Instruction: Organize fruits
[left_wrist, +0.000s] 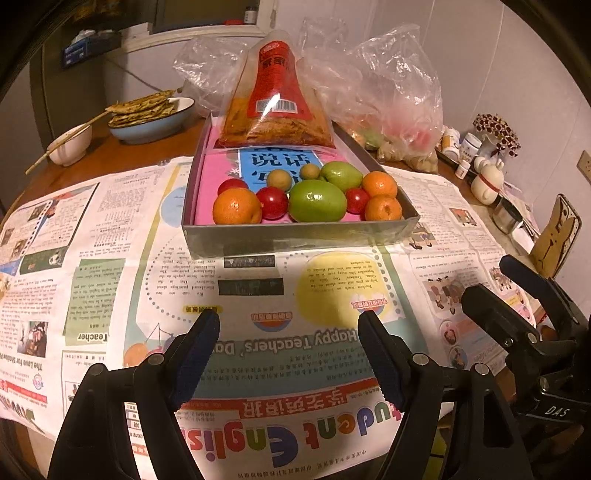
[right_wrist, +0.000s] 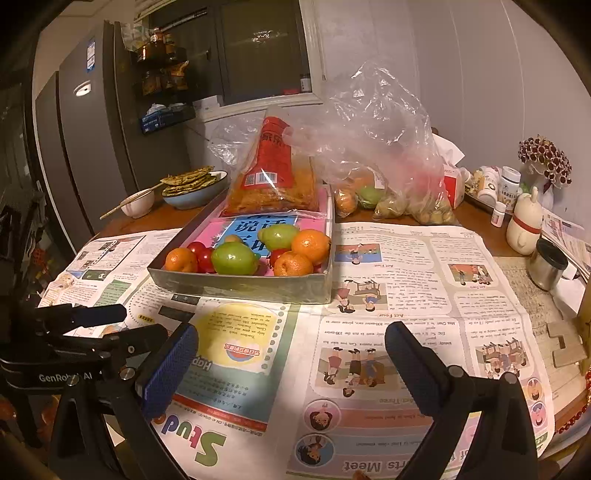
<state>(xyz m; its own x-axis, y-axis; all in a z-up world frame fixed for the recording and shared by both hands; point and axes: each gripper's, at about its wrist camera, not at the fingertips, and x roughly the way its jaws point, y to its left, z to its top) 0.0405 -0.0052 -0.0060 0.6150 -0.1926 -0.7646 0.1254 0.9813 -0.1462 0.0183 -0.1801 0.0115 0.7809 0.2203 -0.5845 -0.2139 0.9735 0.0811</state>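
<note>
Fruit gathered in tray; both grippers idle.
Left gripper and right gripper hover spread and empty above the newspaper; beyond, fruits crowd the tray unsorted, with more bagged behind.

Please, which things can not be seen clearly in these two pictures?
- Clear plastic bags, both views: crumpled film blurs the contents.
- Red fruits, right wrist view: partly hidden behind the green fruit and oranges.
- Tray floor, both views: covered by fruit and the snack packet.
- Newspaper small print: too small, upside down.
</note>
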